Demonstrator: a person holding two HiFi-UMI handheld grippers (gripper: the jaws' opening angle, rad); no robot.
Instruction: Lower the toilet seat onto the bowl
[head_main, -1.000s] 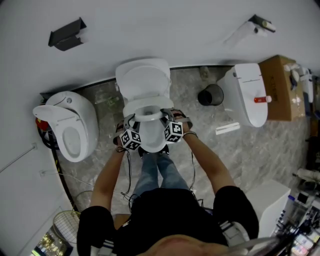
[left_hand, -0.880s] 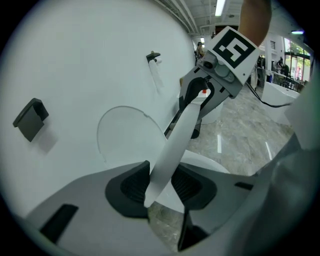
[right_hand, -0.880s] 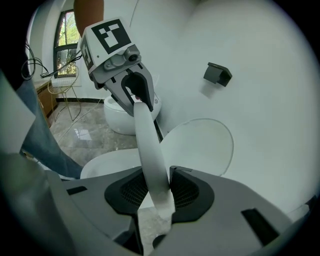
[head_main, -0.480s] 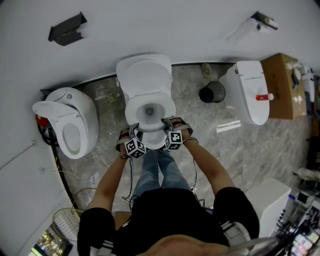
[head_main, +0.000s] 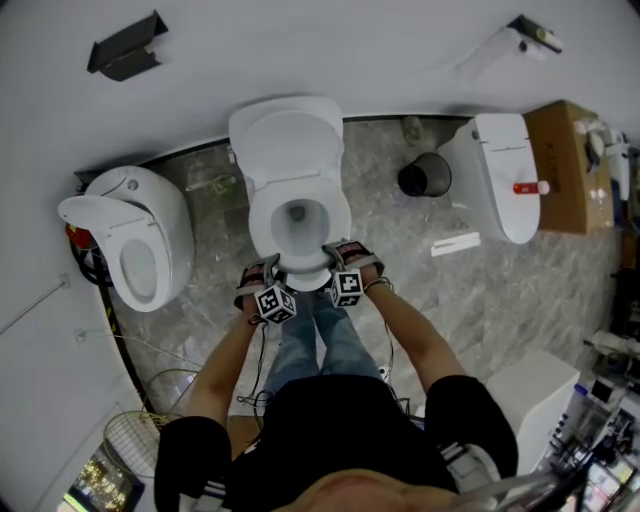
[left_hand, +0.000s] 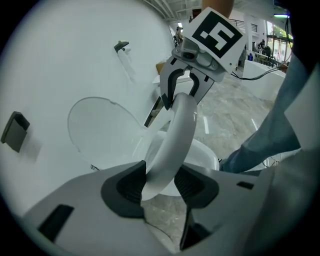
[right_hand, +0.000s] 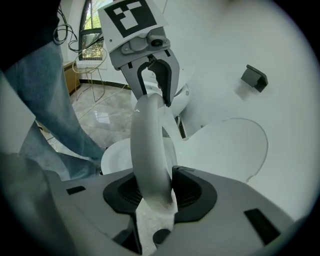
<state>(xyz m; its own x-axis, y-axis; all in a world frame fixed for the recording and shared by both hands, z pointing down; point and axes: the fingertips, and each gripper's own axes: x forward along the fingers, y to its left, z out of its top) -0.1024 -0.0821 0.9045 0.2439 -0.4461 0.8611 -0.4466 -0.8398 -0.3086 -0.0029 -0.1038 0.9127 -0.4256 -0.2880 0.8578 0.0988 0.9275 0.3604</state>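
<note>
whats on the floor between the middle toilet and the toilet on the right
A dark round bin stands near the wall and a flat white strip lies further out, both in the head view.

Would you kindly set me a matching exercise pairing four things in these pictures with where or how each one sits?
Things:
1. toilet seat
2. toilet lid
3. black bin
4. cardboard box

Places or states:
A. on the floor, just left of the right-hand toilet
B. raised, leaning back toward the wall
C. beyond the right-hand toilet, at the picture's right side
D. tipped forward over the bowl

Pairs: 1-D, 2-B, 3-A, 4-C
</note>
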